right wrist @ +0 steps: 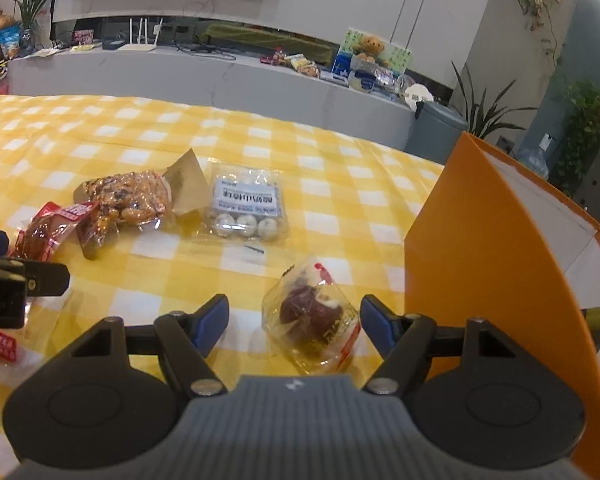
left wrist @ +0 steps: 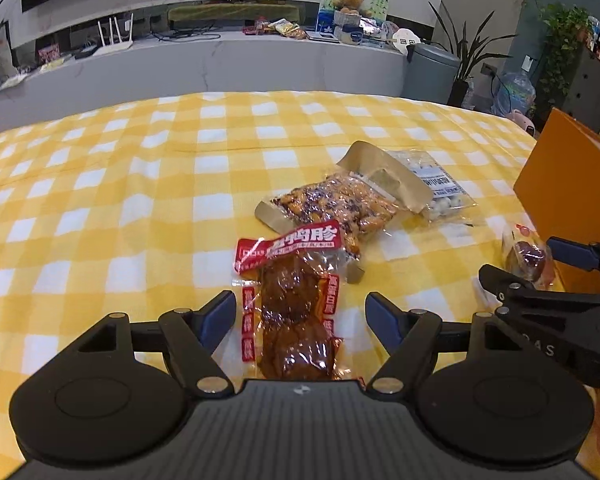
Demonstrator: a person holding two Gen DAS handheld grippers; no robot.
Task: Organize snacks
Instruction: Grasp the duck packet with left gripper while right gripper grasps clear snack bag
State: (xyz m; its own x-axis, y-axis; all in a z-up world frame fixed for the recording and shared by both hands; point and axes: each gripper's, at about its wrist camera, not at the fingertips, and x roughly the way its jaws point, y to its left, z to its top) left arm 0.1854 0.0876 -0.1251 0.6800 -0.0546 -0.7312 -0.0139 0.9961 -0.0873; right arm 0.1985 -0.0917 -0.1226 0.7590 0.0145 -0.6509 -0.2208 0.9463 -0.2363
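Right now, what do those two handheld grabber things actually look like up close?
Both look alike. The left gripper and right gripper each have a ribbed grey body, black linkage arms with silver pivot pins, two round black discs, and two fingers ending in blue pads. White letters mark the right gripper's side in the left wrist view. No cables show.

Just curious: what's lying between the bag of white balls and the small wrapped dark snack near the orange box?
Only bare checked cloth, seen from the right wrist, between the white-ball bag and the wrapped snack.
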